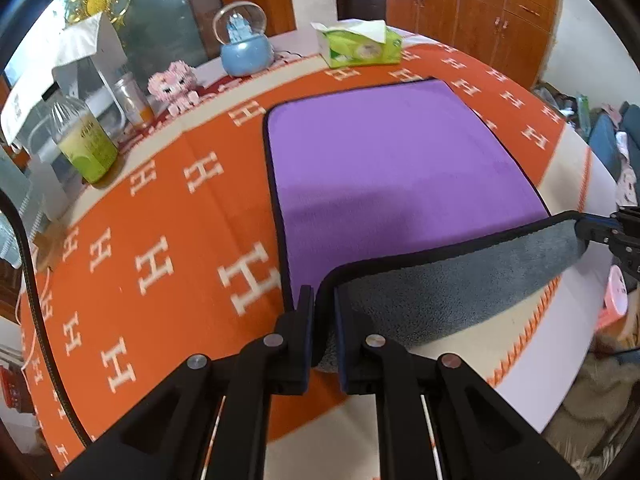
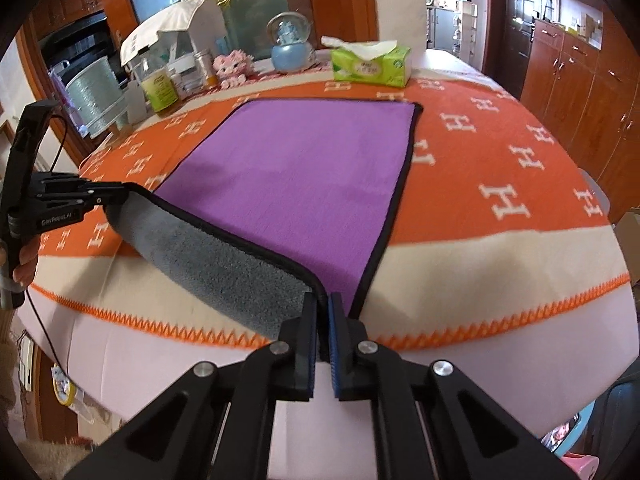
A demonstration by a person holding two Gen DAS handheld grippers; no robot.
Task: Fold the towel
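Note:
A purple towel point(image 1: 392, 168) with a black hem and a grey underside lies on the orange blanket point(image 1: 160, 220); it also shows in the right wrist view point(image 2: 304, 176). Its near edge is lifted off the table, grey side point(image 1: 460, 284) showing. My left gripper point(image 1: 322, 300) is shut on the near left corner. My right gripper point(image 2: 323, 300) is shut on the near right corner. Each gripper shows at the edge of the other's view, the right one point(image 1: 600, 234) and the left one point(image 2: 100, 196).
At the table's far side stand a green tissue box point(image 1: 360, 46), a blue snow globe point(image 1: 244, 48), a pink toy point(image 1: 176, 84), a jar of yellow liquid point(image 1: 86, 144) and a glass jar point(image 1: 130, 98). Wooden cabinets point(image 2: 580, 80) stand to the right.

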